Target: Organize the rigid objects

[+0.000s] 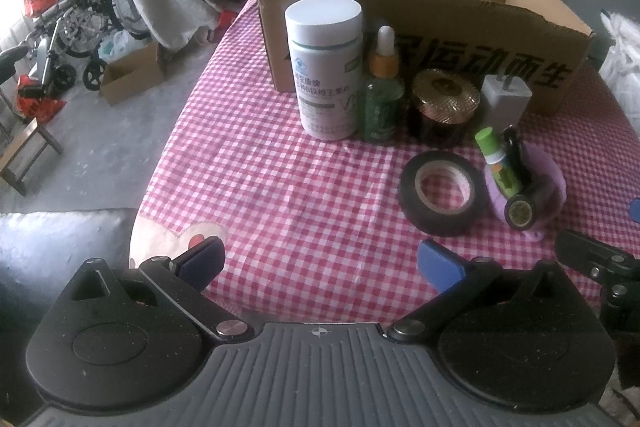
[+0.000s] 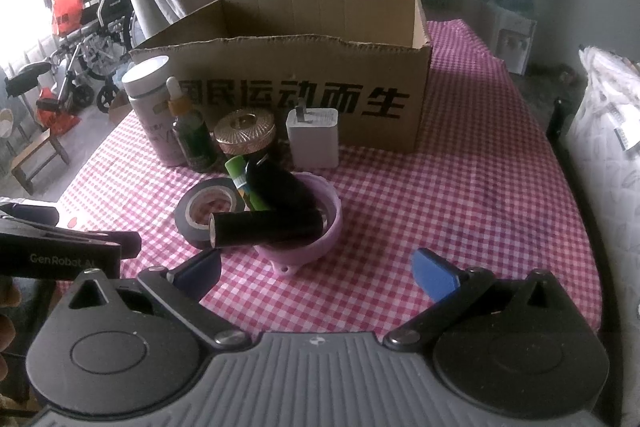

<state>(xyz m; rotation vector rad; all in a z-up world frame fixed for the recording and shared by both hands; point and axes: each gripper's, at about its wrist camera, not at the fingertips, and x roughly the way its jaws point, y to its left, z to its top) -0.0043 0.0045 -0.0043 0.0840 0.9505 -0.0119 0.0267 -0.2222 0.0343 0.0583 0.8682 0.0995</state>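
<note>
Your left gripper (image 1: 320, 263) hovers low over the checked bench (image 1: 280, 187), its fingers spread wide and holding nothing; your right gripper (image 2: 316, 273) is likewise wide open and empty. A carton (image 2: 320, 83) stands open at the back. In front of it stand a white bottle (image 1: 324, 67), a dropper bottle (image 1: 382, 95), a gold-lidded jar (image 1: 444, 99) and a charger (image 2: 313, 137). Nearer you, a tape roll (image 1: 442, 193) lies just beside a pink bowl (image 2: 320, 243) holding a green tube (image 1: 500, 163) and black cylinders (image 2: 266, 229).
</note>
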